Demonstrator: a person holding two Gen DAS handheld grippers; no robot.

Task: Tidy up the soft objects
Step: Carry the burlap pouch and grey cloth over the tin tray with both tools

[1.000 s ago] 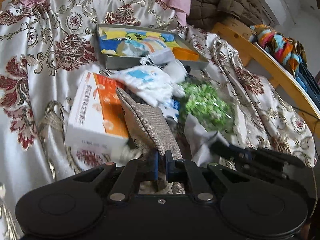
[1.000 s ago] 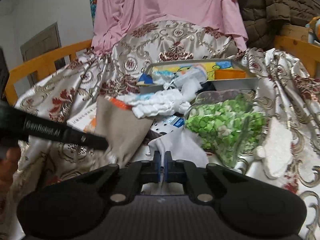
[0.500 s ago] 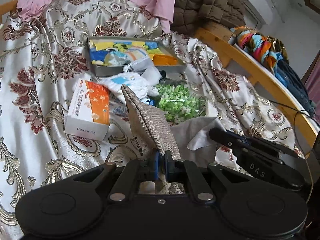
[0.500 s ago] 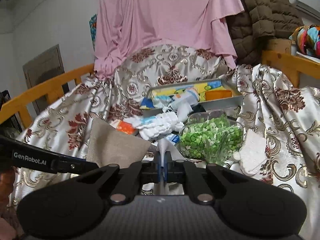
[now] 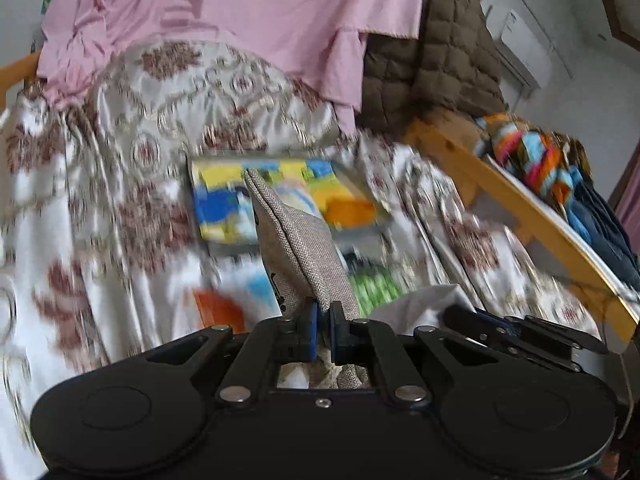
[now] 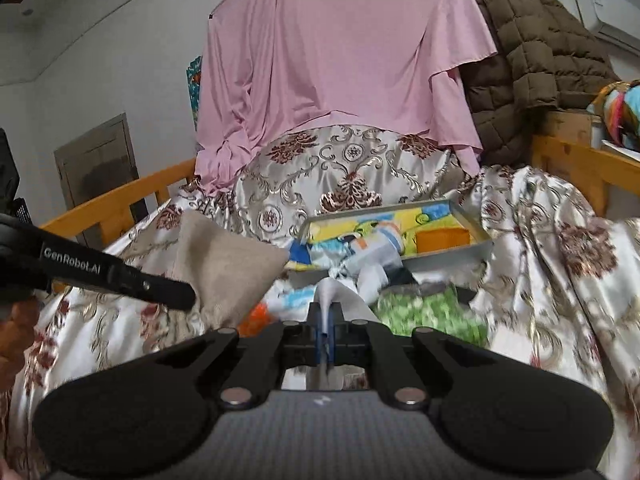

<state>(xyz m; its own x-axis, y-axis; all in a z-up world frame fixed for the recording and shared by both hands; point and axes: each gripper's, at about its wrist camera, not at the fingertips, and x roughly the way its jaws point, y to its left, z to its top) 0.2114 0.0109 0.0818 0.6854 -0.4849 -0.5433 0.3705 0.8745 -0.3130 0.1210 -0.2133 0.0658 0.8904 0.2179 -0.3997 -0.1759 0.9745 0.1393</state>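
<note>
Both grippers have risen since the earlier frame. Left gripper (image 5: 323,322) fingers clamp the beige fabric pouch (image 5: 298,248) at centre frame; right gripper (image 6: 328,330) fingers pinch the white cloth (image 6: 334,296), above the patterned bed cover (image 6: 560,264). Grey tray (image 6: 476,248) sits centre right.

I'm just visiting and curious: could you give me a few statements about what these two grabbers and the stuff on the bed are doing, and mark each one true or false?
1. The left gripper is shut on the grey-brown fabric pouch. True.
2. The right gripper is open and holds nothing. False: it pinches the white cloth.
3. The pink garment lies inside the tray. False: it hangs behind the bed.
4. A brown quilted jacket sits beside the pink garment. True.
</note>
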